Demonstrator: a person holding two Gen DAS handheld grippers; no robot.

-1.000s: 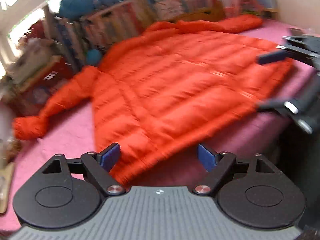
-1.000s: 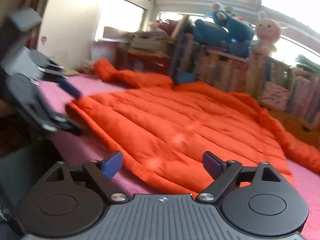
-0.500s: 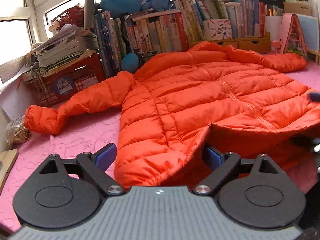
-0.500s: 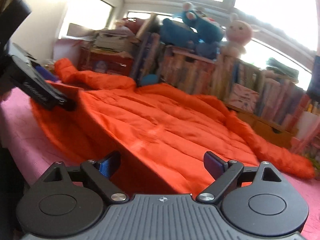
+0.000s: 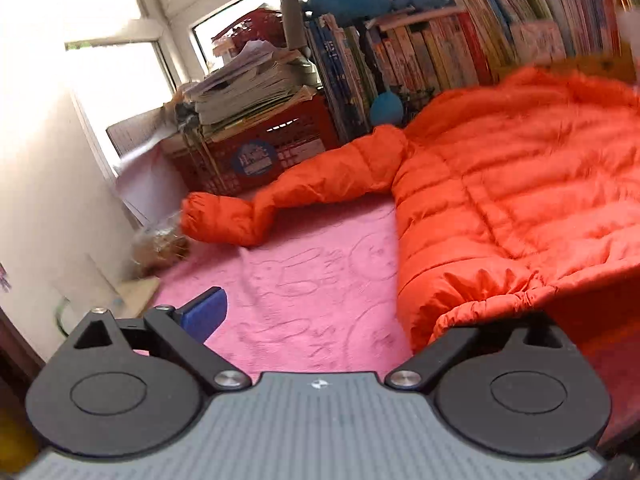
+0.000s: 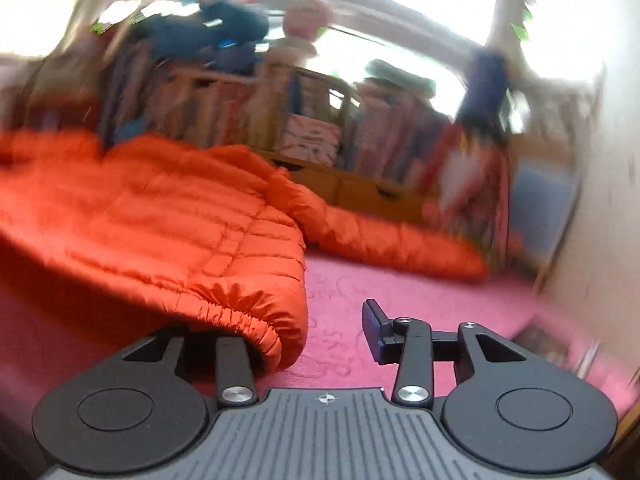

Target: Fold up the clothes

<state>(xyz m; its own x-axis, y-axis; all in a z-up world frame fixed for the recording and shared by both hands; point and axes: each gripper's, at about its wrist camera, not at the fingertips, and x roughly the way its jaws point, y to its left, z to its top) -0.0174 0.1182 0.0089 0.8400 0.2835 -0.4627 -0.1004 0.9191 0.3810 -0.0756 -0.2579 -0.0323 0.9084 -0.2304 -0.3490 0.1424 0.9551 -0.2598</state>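
So the orange puffer jacket (image 5: 516, 184) is spread flat on the pink bed cover (image 5: 312, 280), collar toward the bookshelf (image 5: 460, 48), sleeves flung out to each side. In the left wrist view the left gripper (image 5: 320, 312) has its jaws spread wide and opening; the hem corner sits at the lower right of the frame, draped over the right-hand jaw, nothing pinched.

In the right wrist view it's mirrored: the elastic hem corner (image 6: 248, 320) lies over the left jaw at lower left, and the right gripper (image 6: 304, 332) is closing, with the fabric not yet squeezed. Each hand is nearest its own corner.
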